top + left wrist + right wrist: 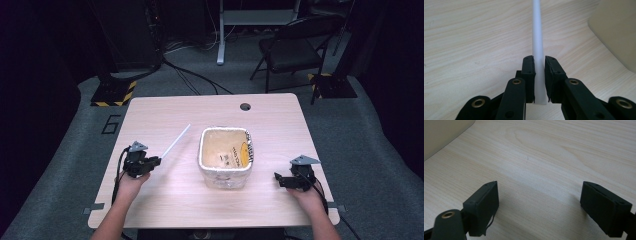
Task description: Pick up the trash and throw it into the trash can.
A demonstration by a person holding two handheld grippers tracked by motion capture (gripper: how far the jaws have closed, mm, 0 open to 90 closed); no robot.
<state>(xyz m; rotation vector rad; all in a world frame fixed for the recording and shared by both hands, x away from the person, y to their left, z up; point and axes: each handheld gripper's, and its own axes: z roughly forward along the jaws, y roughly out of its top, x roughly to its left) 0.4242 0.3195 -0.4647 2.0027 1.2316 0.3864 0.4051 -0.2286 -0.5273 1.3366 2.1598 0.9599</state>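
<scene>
A long white rod (176, 141) slants up and away from my left gripper (155, 161), which is shut on its near end at the table's left. In the left gripper view the rod (537, 32) runs straight up from between the two black pads (528, 72), which press on both its sides. A white square container (225, 156) with a tan inside stands at the table's middle, right of the rod. At the right front of the table my right gripper (278, 178) points toward the container, held low. Its jaws (539, 207) stand wide apart over bare wood with nothing between them.
The light wood table (210, 205) has a cable hole (245, 106) near its far edge. A black folding chair (292, 50) and cables lie on the floor behind the table. The container's wall (616, 30) shows at the right of the left gripper view.
</scene>
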